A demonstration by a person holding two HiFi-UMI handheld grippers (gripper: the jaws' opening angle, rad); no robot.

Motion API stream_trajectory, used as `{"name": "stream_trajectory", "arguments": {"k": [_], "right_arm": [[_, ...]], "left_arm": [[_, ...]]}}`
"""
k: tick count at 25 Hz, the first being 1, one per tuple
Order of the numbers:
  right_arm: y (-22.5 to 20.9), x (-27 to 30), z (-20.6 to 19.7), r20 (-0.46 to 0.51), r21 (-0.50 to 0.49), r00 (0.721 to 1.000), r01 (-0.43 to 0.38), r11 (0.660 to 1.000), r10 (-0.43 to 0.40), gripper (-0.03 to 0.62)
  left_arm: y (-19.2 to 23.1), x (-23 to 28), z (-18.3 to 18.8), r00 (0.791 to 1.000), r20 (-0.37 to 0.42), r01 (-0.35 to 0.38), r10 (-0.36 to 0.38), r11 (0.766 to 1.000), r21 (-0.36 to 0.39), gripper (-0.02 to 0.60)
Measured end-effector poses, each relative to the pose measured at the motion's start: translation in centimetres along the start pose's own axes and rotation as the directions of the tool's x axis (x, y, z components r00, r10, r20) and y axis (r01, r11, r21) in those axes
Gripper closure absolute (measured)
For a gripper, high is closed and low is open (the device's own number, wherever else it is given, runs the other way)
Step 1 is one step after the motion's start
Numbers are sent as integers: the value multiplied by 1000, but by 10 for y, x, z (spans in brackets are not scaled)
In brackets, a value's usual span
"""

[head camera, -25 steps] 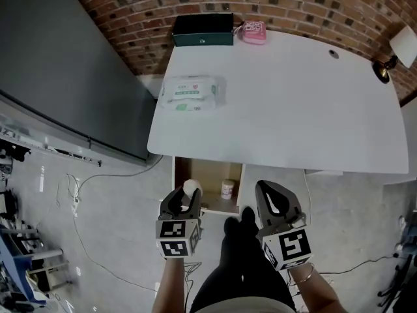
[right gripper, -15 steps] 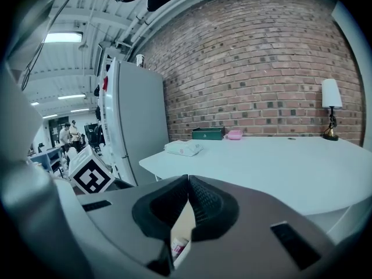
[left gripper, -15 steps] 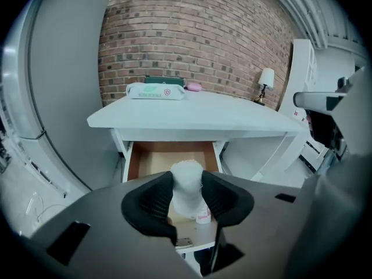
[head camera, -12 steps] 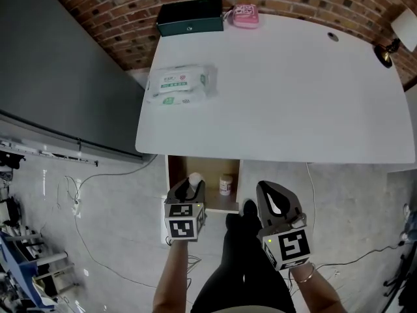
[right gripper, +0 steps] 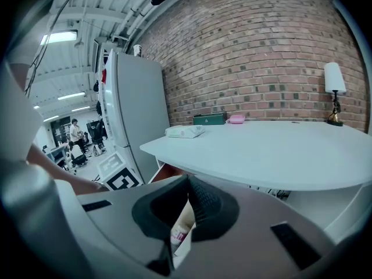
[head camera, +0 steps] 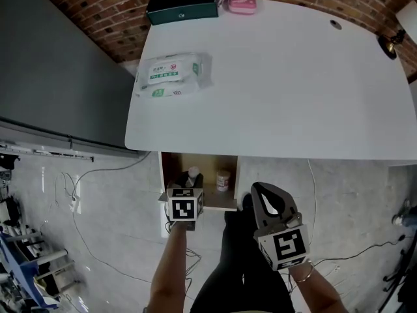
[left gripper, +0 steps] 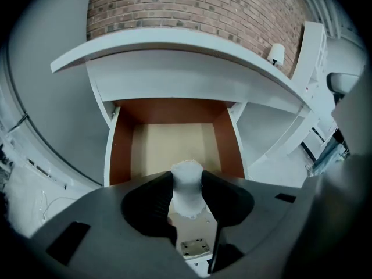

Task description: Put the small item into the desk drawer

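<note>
A small white item (left gripper: 187, 193) is pinched between the pads of my left gripper (left gripper: 187, 176). In the head view the left gripper (head camera: 193, 180) points steeply down into the open desk drawer (head camera: 167, 169), with the white item (head camera: 193, 172) at its tips. The drawer's pale bottom (left gripper: 174, 147) and brown side walls lie right beyond the jaws. A small bottle (head camera: 223, 180) with a pink label stands in the drawer's right half. My right gripper (head camera: 258, 190) hangs to the right of the drawer, jaws together and holding nothing (right gripper: 187, 180).
The white desk top (head camera: 293, 77) carries a pack of wipes (head camera: 172, 74), a dark green box (head camera: 182, 4) and a pink case (head camera: 241, 0) at the brick wall. A lamp (head camera: 391, 44) stands at its right end. The person's legs are below the drawer.
My left gripper has sunk with the white item from in front of the drawer down into its opening. The right gripper has dropped a little beside it.
</note>
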State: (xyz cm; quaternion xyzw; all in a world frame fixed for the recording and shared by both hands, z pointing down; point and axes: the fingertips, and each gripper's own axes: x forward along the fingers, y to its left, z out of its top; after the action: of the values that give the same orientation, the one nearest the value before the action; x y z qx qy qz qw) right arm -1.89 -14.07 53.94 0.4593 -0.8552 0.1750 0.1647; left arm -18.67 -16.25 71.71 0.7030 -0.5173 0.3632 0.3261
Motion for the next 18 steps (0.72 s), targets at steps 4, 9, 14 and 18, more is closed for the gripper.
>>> {"name": "stream_trajectory", "arguments": {"k": [4,9,14,18], "right_arm": [[-2,6,-10,-4,3,1000,-1,1000,1,586],[-2,11,-19,-17,4,1000,-9,1000,9,586],[-4,16,-26,-28,10,1000,-7,1000,8,586],[-5,19,-30,-32,15,999,-11,1000,12,586]], "left_arm": [[2,20,-11,998,-69,3,-1,1000,29,407],[15,50,-24,993,-112,-23,27,999,34,407],[12,74,-37,984,-180,-12,17,1000,28,407],[12,91,-43,977,-212,-20,26,999,30,407]]}}
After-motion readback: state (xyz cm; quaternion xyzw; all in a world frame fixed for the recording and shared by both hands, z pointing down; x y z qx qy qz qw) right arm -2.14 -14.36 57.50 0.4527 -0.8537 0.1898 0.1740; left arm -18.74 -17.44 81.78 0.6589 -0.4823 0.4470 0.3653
